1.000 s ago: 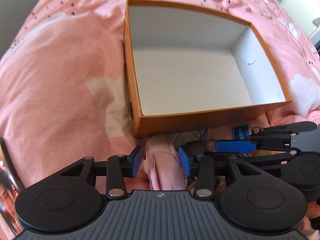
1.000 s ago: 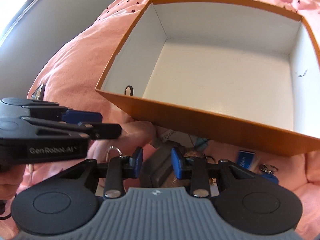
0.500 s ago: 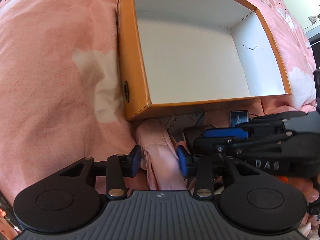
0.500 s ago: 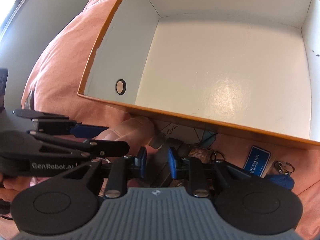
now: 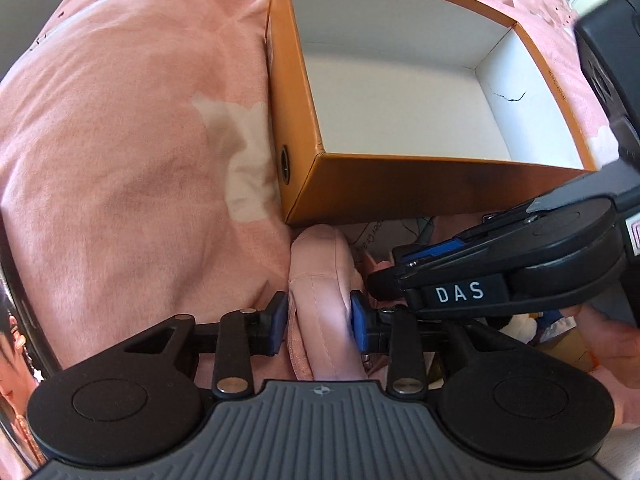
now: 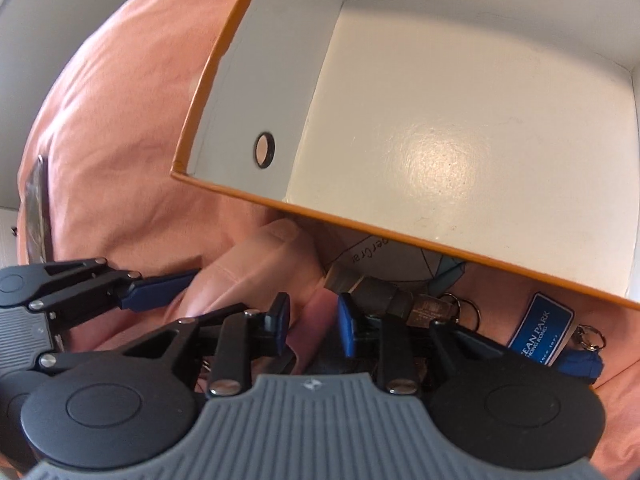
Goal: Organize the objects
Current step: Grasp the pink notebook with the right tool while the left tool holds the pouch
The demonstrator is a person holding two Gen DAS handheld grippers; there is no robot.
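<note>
An orange box [image 5: 360, 184] with a bare white inside stands on the pink bedding. Just in front of its near corner lies a pink fabric pouch [image 5: 320, 280]. My left gripper [image 5: 318, 320] straddles the pouch, its jaws closing, and both blue pads touch its sides. From the right wrist view the left gripper [image 6: 188, 280] reaches into the pouch [image 6: 256, 264] from the left. My right gripper [image 6: 312, 322] points down with a dark case [image 6: 330, 354] low between its pads and pink fabric beyond. In the left wrist view the right gripper [image 5: 384, 276] crosses just right of the pouch.
Brown-fobbed keys [image 6: 376, 292], a blue Ocean Park tag [image 6: 540, 332] and a printed paper [image 6: 372, 256] lie along the box's [image 6: 360, 228] near wall. A person's hand [image 5: 612, 344] holds the right gripper. A dark flat object [image 6: 36, 208] lies at the far left.
The left jaws have narrowed onto the pink pouch. Both grippers came closer to the box. The right gripper tipped downward and now reaches further across the left wrist view.
</note>
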